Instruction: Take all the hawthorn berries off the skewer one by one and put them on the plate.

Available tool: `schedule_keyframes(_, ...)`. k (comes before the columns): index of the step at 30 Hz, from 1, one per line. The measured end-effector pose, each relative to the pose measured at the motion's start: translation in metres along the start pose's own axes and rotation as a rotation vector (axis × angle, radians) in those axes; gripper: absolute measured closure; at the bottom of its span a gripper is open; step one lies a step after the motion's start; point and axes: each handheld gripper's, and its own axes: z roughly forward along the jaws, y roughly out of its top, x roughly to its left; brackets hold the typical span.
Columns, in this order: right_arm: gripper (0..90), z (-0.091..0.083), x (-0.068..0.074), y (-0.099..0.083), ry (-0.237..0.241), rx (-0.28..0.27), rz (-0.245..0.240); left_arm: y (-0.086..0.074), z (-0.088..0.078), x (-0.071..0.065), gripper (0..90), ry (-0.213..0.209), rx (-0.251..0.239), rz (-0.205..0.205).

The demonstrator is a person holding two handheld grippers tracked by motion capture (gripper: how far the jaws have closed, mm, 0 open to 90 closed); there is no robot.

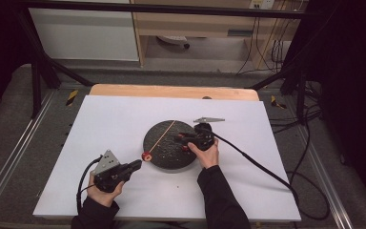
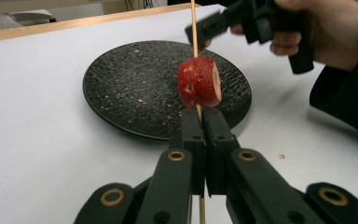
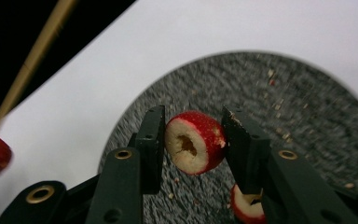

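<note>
While the left claw pinches the skewer low, tip slanting over the plate, the right claw clamps a slice beside that tip, hole still off-axis.

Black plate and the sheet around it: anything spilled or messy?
Yes. Pale crumbs speckle the black plate, and one small red fleck lies on the white sheet beside it. Nothing else stands out.

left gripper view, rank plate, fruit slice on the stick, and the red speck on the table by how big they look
1. plate, largest
2. fruit slice, helped by being near the camera
3. red speck, smallest
</note>
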Motion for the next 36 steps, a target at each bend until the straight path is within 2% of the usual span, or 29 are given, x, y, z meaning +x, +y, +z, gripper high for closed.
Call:
schedule_keyframes(2, 61.4, 0.009, 0.001, -0.010, -0.006, 0.035, -0.020, 0.000, 0.001, 0.000, 88.0, 0.000, 0.003, -0.002)
schedule_keyframes(5, 61.3, 0.015, 0.002, -0.017, -0.010, 0.056, -0.037, 0.000, 0.001, 0.000, 88.0, 0.000, 0.005, 0.000)
schedule_keyframes(11, 60.6, 0.019, 0.002, -0.023, -0.014, 0.077, -0.054, -0.001, 0.002, -0.002, 87.9, -0.002, 0.009, 0.002)
schedule_keyframes(14, 56.5, 0.018, 0.004, -0.023, -0.008, 0.076, -0.059, -0.001, 0.003, -0.002, 88.0, -0.002, 0.009, 0.002)
schedule_keyframes(19, 50.4, 0.005, 0.009, -0.015, 0.004, 0.034, -0.068, -0.001, 0.003, -0.002, 88.0, -0.001, 0.011, 0.003)
schedule_keyframes(21, 42.7, -0.009, 0.016, -0.009, 0.028, -0.004, -0.069, -0.001, 0.003, -0.003, 88.0, -0.001, 0.013, 0.005)
schedule_keyframes(23, 40.6, -0.011, 0.017, -0.008, 0.035, -0.013, -0.067, -0.001, 0.004, -0.003, 88.0, -0.001, 0.015, 0.006)
schedule_keyframes(25, 34.6, -0.019, 0.022, -0.007, 0.049, -0.033, -0.067, -0.001, 0.005, -0.004, 88.0, -0.001, 0.017, 0.011)
schedule_keyframes(32, 18.1, -0.036, 0.031, -0.012, 0.083, -0.052, -0.056, 0.000, 0.010, -0.009, 88.0, -0.007, 0.024, 0.016)
schedule_keyframes(36, 15.8, -0.041, 0.036, -0.016, 0.104, -0.060, -0.053, 0.000, 0.015, -0.015, 88.0, -0.011, 0.033, 0.028)
